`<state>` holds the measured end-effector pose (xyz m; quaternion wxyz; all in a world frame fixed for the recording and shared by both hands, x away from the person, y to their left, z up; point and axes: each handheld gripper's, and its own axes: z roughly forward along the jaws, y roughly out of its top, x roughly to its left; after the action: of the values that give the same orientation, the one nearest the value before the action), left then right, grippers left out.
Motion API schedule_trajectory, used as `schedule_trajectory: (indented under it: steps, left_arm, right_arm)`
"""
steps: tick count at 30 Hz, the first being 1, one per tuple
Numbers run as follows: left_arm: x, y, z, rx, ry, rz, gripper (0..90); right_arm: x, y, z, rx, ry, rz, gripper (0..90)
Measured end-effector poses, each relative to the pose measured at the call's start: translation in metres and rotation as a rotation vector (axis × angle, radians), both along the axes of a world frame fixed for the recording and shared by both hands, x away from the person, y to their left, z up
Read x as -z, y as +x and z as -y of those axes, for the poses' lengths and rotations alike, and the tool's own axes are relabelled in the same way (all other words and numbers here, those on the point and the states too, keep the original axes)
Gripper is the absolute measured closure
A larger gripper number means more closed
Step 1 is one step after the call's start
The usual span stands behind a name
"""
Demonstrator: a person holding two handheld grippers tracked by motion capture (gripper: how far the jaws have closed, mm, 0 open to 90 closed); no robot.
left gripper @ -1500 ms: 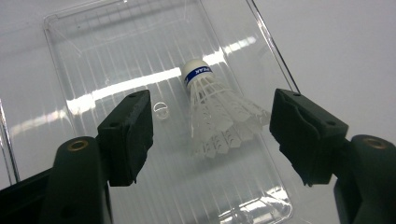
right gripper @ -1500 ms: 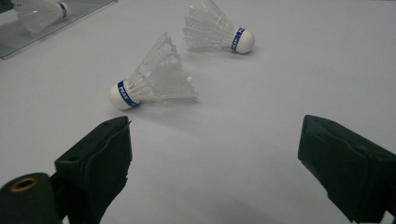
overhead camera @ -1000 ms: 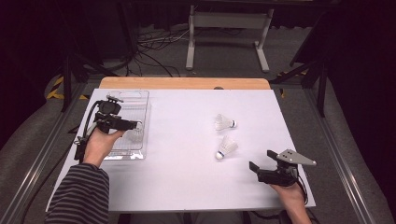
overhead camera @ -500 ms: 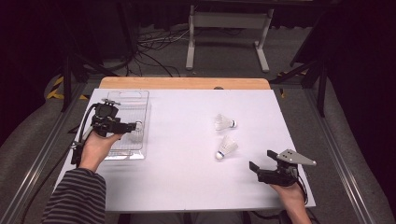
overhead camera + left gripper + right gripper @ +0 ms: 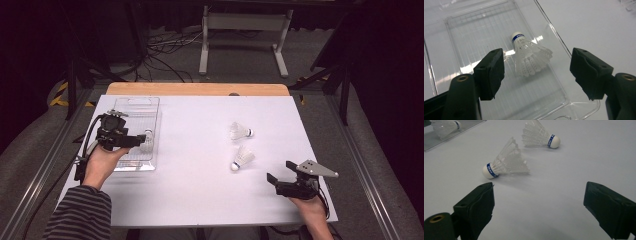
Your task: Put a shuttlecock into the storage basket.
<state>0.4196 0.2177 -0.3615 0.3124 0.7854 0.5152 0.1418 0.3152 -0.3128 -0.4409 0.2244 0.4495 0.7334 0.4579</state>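
high view: left claw (image 5: 142, 141) opened, shuttle (image 5: 146, 140) freed.

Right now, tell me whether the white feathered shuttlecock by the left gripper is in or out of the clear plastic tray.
In: the shuttlecock lies on its side on the tray floor.

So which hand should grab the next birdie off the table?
Probably the right. The right gripper rests open on the white table, its jaws facing the nearest shuttlecock. The left gripper, also open, is over the clear tray, above the shuttlecock in the tray.
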Motion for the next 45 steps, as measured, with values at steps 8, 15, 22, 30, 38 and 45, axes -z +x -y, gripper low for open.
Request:
schedule_trajectory:
  steps: [8,15,22,30,38,45]
  left_arm:
    - [0.001,-0.009,0.002,0.03,-0.01,0.023,26.9]
    - [0.001,-0.014,0.0,0.033,-0.024,0.033,26.2]
    - [0.002,-0.023,0.004,0.052,-0.009,0.063,25.2]
    - [0.004,-0.028,0.003,0.063,-0.014,0.077,24.6]
    - [0.007,-0.034,0.0,0.06,-0.035,0.088,24.4]
    - [0.008,-0.041,-0.001,0.06,-0.053,0.1,24.4]
  right_arm:
    - [0.0,0.0,0.0,0.0,-0.001,0.0,10.6]
    - [0.0,0.0,0.0,0.001,-0.001,0.0,10.6]
    - [0.0,0.0,0.0,0.001,-0.001,0.0,10.6]
    - [0.0,0.0,0.0,-0.001,-0.001,0.0,10.6]
    - [0.0,0.0,0.0,0.001,0.0,0.0,10.6]
    - [0.0,0.0,0.0,-0.001,-0.002,0.0,10.6]
